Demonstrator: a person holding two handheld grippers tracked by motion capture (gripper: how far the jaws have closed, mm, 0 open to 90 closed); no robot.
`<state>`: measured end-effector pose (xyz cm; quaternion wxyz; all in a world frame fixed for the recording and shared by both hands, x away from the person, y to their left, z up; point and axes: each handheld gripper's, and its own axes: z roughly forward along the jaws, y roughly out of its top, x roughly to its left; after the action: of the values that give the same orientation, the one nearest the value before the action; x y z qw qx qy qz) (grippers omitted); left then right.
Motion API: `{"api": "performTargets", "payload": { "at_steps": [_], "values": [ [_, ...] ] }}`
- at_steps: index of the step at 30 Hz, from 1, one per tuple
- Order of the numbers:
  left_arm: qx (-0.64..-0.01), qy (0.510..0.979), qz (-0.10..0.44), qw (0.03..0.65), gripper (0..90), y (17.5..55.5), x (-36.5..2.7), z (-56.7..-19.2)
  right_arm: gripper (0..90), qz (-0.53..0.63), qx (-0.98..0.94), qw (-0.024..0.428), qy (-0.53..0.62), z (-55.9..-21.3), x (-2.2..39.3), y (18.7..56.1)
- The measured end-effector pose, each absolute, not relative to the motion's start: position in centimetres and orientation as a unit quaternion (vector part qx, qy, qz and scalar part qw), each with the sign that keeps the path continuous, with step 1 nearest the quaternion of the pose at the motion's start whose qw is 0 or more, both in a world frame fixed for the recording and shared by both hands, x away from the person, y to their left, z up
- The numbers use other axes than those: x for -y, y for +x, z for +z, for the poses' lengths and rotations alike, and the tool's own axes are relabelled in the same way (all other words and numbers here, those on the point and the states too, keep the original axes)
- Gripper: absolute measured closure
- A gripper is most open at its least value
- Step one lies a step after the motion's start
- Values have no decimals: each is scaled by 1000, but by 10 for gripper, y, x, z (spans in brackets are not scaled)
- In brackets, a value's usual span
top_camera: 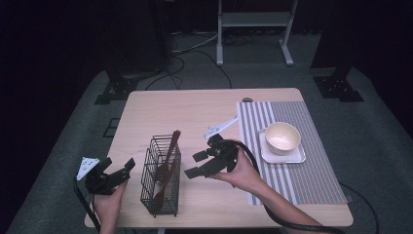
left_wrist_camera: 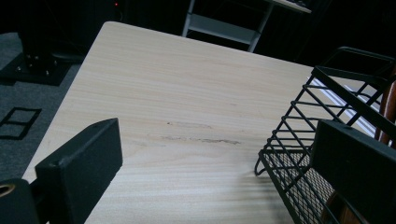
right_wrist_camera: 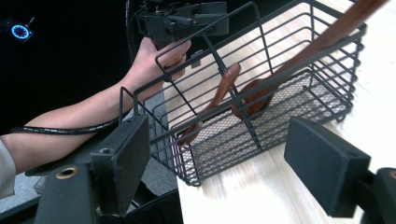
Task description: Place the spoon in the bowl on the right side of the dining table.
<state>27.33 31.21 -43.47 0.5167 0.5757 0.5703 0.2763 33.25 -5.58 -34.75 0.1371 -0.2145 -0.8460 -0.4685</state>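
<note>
Wire basket (top_camera: 160, 183) between 2 open grippers

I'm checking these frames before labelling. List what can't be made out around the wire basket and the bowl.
- Wooden utensils in the wire basket: high view too small and dark to tell their type; in the right gripper view basket wires cross them and the top edge cuts the long handle.
- Bowl on the tray: too small to tell whether anything is inside.
- Basket in the left gripper view: the gripper's own jaw covers part, and the right edge cuts it off.
</note>
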Motion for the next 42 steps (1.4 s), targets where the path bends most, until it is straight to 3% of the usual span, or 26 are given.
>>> {"api": "performTargets", "payload": {
  "at_steps": [23, 42],
  "values": [
    [-570, 576, 277, 517, 15, 273, -313, -434, 306, -444, 862, 142, -200, -347, 16, 338],
    [-573, 574, 278, 515, 15, 273, -314, -435, 730, -433, 860, 138, -231, -347, 6, 343]
  ]
}}
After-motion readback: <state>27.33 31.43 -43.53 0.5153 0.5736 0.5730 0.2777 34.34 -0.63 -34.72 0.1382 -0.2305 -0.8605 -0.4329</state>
